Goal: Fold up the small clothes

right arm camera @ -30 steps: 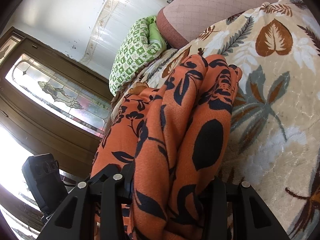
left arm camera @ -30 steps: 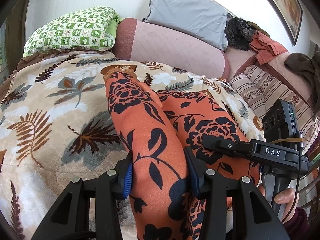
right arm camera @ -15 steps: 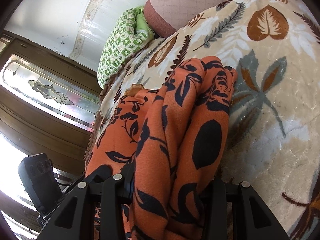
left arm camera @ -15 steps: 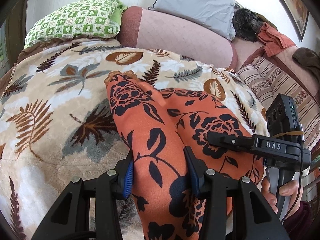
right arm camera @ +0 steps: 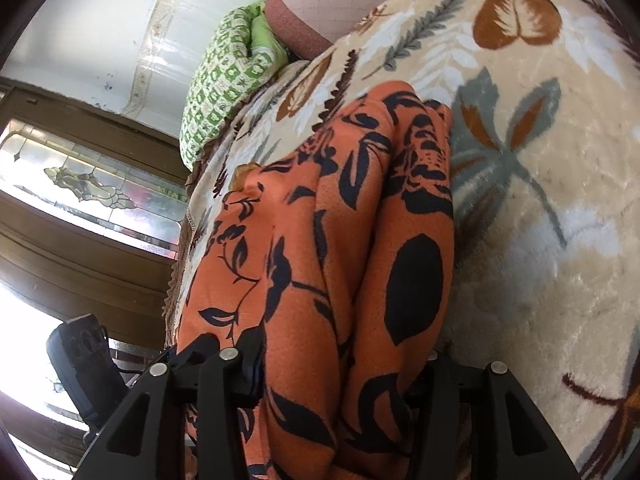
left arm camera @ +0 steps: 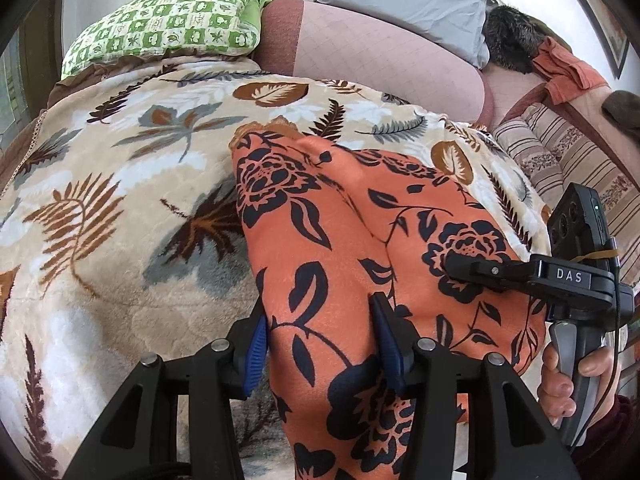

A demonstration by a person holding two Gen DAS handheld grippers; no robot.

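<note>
On the left, the leaf-print blanket (left arm camera: 120, 184) is showing more bare surface beyond the garment than a second ago, since the orange floral garment (left arm camera: 340, 248) is sliding back toward the person; its far end is now lying short of the brown leaf motif it was covering. The green checked pillow (left arm camera: 168, 20) and the pink bolster (left arm camera: 380, 64) are sitting at the head of the bed as before. The left gripper (left arm camera: 320, 340) is still pinching a fold of the garment between its blue-padded jaws. Farther right, the right gripper (left arm camera: 472, 272) is lying over the cloth (its own camera shows bunched fabric clamped between its jaws), and the right hand (left arm camera: 568, 376) is gripping its handle.
</note>
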